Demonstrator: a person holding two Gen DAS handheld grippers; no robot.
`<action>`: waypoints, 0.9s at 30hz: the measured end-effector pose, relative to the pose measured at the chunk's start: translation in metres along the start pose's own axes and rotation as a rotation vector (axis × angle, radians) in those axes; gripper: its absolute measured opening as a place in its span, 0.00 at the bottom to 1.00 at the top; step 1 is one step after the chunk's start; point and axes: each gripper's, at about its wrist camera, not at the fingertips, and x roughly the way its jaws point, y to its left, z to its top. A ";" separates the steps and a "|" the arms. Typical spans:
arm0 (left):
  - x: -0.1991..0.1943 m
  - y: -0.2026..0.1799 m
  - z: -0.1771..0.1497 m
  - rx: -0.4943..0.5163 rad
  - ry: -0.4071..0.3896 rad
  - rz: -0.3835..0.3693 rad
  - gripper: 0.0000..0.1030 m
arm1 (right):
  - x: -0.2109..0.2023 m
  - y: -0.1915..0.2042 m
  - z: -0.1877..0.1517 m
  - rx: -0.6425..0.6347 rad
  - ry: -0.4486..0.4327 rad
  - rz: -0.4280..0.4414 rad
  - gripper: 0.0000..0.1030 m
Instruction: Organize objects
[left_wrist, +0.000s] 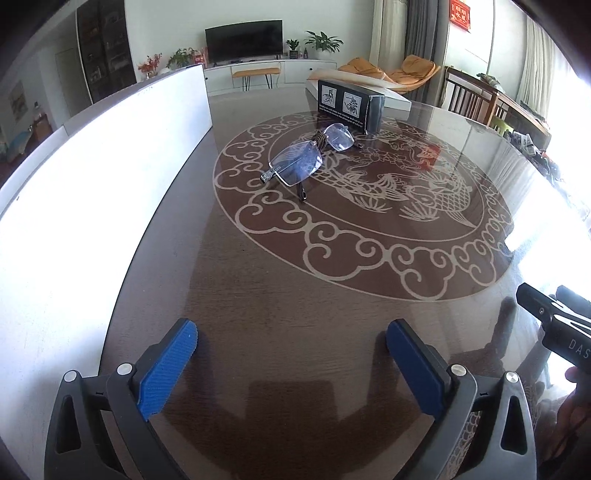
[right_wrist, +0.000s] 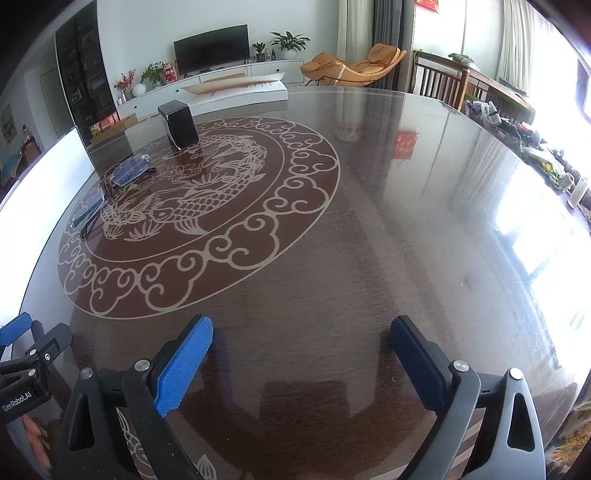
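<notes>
A pair of rimless glasses (left_wrist: 308, 157) lies folded on the dark glass table (left_wrist: 295, 314), on its fish medallion; they also show in the right wrist view (right_wrist: 110, 188) at the left. A black box (left_wrist: 351, 107) with white pictograms stands just behind them, also seen in the right wrist view (right_wrist: 178, 125). My left gripper (left_wrist: 291, 338) is open and empty, well short of the glasses. My right gripper (right_wrist: 301, 336) is open and empty over the near table, right of the left one.
A white board (left_wrist: 92, 192) stands along the table's left side. A flat white box (left_wrist: 369, 92) lies behind the black box. Wooden chairs (left_wrist: 476, 98) and a cluttered sideboard (right_wrist: 524, 140) stand at the far right. The right gripper's body (left_wrist: 557, 321) shows at the left view's right edge.
</notes>
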 end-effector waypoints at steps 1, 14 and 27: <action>0.000 0.000 0.001 0.001 0.000 -0.002 1.00 | 0.001 0.002 0.000 -0.007 0.005 -0.003 0.98; 0.000 0.000 0.001 0.000 0.001 -0.002 1.00 | 0.003 0.004 0.000 -0.018 0.011 -0.002 1.00; 0.000 0.000 0.001 0.000 0.001 -0.002 1.00 | 0.003 0.005 0.000 -0.018 0.011 -0.001 1.00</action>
